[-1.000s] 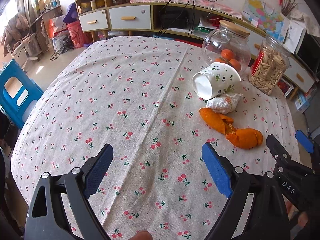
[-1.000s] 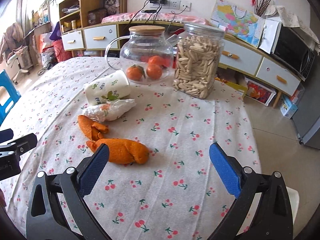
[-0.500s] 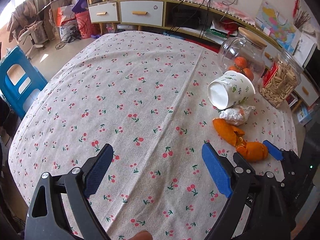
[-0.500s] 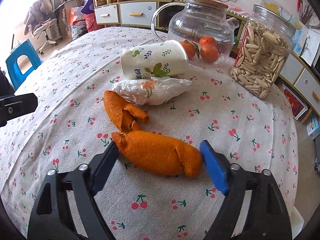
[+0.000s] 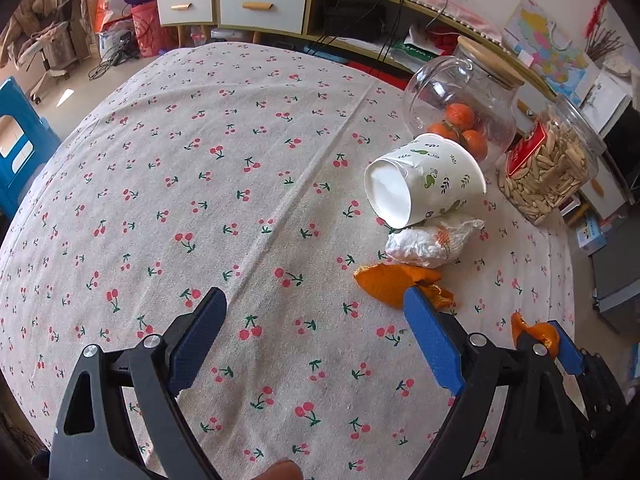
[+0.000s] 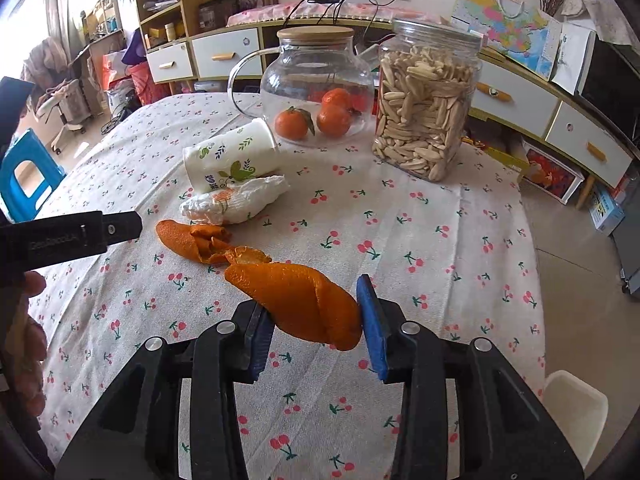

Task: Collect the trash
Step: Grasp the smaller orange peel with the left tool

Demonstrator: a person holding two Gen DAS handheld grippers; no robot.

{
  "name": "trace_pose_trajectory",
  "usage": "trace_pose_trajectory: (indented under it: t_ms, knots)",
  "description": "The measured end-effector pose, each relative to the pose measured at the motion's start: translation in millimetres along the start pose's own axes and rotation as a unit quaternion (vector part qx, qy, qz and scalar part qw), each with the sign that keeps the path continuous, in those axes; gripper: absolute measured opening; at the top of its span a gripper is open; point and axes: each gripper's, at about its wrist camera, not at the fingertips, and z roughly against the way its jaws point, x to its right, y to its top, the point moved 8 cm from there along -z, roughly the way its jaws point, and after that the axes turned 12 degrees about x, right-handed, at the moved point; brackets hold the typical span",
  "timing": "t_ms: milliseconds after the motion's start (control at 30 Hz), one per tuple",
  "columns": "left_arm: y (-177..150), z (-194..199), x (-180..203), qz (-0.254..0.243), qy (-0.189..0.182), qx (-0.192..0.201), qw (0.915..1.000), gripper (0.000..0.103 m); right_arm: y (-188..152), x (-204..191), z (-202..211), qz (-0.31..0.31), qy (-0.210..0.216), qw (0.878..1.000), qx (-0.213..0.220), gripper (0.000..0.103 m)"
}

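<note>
Clamping a curled orange peel (image 6: 304,304) between its blue pads, the right hand-held gripper (image 6: 314,322) holds it above the cherry-print worktop (image 6: 420,240). A second peel (image 6: 192,240), a crumpled wrapper (image 6: 236,202) and a tipped paper cup (image 6: 228,158) lie beyond. The left hand-held gripper (image 5: 316,336) hovers with fingers spread apart, gripping nothing.

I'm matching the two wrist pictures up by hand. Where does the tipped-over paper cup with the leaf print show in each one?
Left wrist: the paper cup lies on its side right of centre, its white base toward the camera.
Right wrist: the paper cup lies left of centre, just behind the crumpled napkin.
Shared landmark: the glass jug holding oranges, just behind the cup in both.
</note>
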Motion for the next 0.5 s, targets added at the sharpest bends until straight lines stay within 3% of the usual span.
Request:
trace_pose_trajectory:
  t_ms: [200, 500]
  knots:
    - [-3.2, -15.4, 26.3, -0.015, -0.007, -0.005, 0.9999, 0.088, 2.0, 24.6, 35.2, -0.025, -0.013, 1.0, 0.008, 0.038]
    - [-7.8, -49.7, 50.4, -0.037, 0.019, -0.001, 0.9991, 0.086, -17.7, 68.6, 60.5, -0.042, -0.06, 0.997, 0.008, 0.038]
